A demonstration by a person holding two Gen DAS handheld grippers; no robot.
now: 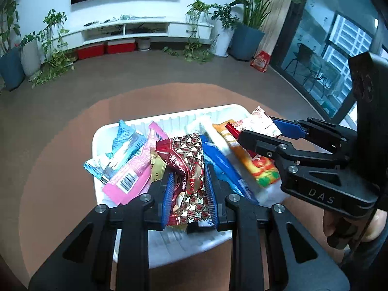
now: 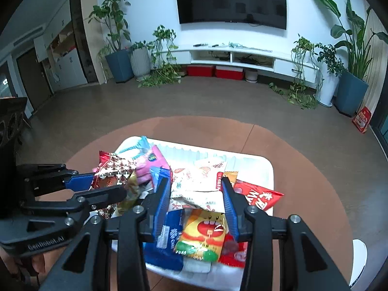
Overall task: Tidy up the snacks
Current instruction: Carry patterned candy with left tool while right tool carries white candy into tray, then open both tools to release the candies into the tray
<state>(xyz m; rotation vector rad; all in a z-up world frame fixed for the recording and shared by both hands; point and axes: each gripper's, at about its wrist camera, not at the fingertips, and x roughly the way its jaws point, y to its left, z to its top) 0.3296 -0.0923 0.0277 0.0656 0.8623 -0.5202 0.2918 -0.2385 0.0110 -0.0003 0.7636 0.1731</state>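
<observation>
- Gripping a foil snack packet [image 1: 191, 181] patterned with red hearts, the left claw [image 1: 189, 189] has its blue pads pressed on the packet's two long edges, above the heap in the white tray [image 1: 169, 117].
- Clamping a white snack packet [image 2: 198, 186] printed in red, the right claw [image 2: 197, 194] hangs over the same tray, which sits on the round brown tabletop [image 2: 303, 150].
- Slippery foil is one risk: held only by its edges, the heart packet could buckle and slide out if the hand swings fast.
- Crowding is another: the claws work just beside each other over one pile, so a careless turn could knock them together.
- The orange-and-green packet [image 2: 203, 232] and blue packet [image 2: 167, 240] lie loose directly below the right claw and could be snagged and dragged over the tray's near rim.
- A hard shove on the pile might push the light tray across the tabletop.
</observation>
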